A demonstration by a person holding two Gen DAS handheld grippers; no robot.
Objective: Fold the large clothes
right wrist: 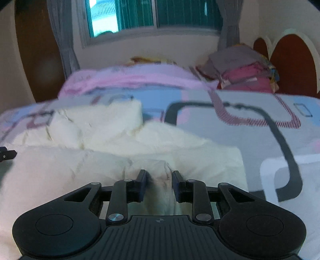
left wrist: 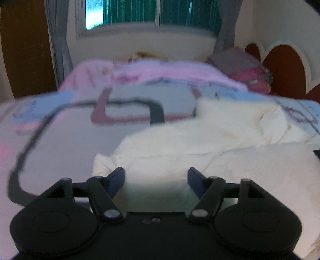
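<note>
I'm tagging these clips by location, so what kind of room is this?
Most likely a bedroom. A bed with a patterned bedsheet fills the view, a scalloped headboard stands at the right, and a curtained window is behind. A white garment lies on the bed.

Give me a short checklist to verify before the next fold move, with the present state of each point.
1. Right tool grips the white garment: ok, a bunched fold sits pinched between its fingers.
2. Left tool grips the garment: not ok, its jaws stand wide open over the cloth and nothing is pinched.
3. Garment lies flat: not ok, it is crumpled and heaped in both views.
4. Free space on the bed cover beside the garment: ok.
5. Folded pile near the headboard is clear of the garment: ok.
6. Which edge the right tool holds: cannot tell, the pictures are blurred.
</note>
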